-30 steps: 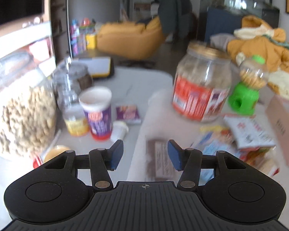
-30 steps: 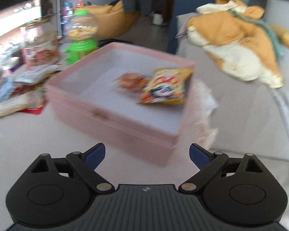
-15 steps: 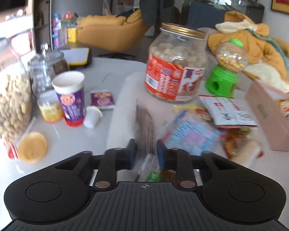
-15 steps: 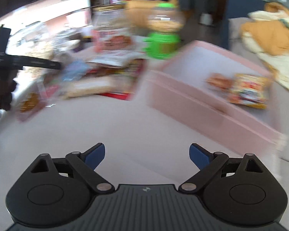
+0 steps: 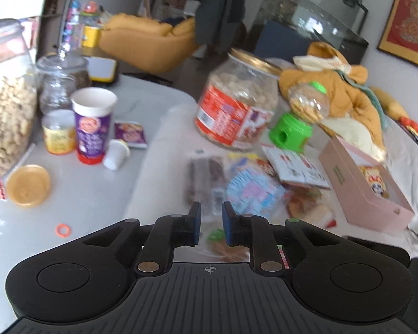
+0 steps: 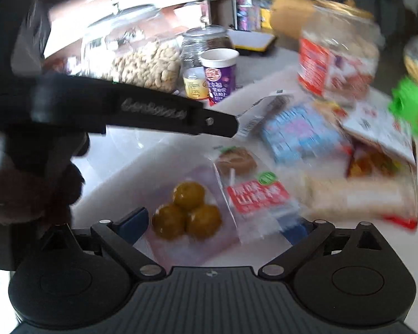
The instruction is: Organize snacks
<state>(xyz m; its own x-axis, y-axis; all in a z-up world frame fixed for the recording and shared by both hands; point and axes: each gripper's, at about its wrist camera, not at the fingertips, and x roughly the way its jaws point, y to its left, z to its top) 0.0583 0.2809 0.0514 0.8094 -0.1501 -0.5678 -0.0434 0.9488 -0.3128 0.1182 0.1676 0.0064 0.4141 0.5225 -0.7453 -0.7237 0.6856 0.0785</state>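
- left gripper (image 5: 210, 224) nearly pressed together, pinching the near edge of a brown snack packet (image 5: 206, 178); packet stretches straight ahead of the tips, blurred, bottom edge between the pads.
- from the right wrist view, same packet's white barcode end (image 6: 260, 111) sticks out past the left gripper tip, lifted off the counter (image 5: 78, 217).
- right gripper (image 6: 213, 224) spread wide, low over the pile; clear pouch of three green-yellow balls (image 6: 185, 211) sits between its fingers, red-label sachet (image 6: 257, 196) just right of centre, overlapping the pouch edge.
- pink box (image 5: 365, 192) well off to the right of the left gripper, open, one yellow snack bag (image 5: 376, 181) already inside; likely drop spot.
- blue-pink packet (image 5: 250, 192) just right of the held packet, touching or overlapping it, cannot tell which.
- step in hand (judged): carry held packet to the box; lift high enough to clear the blue-pink packet and the box wall, keep the pinch firm since only the edge is caught, thin film may slip.
- for the right: centre on the pouch only, keep the right finger off the sachet before closing, else both come up.
- risk: swinging the packet into the big red-label jar (image 5: 237, 103) ahead.
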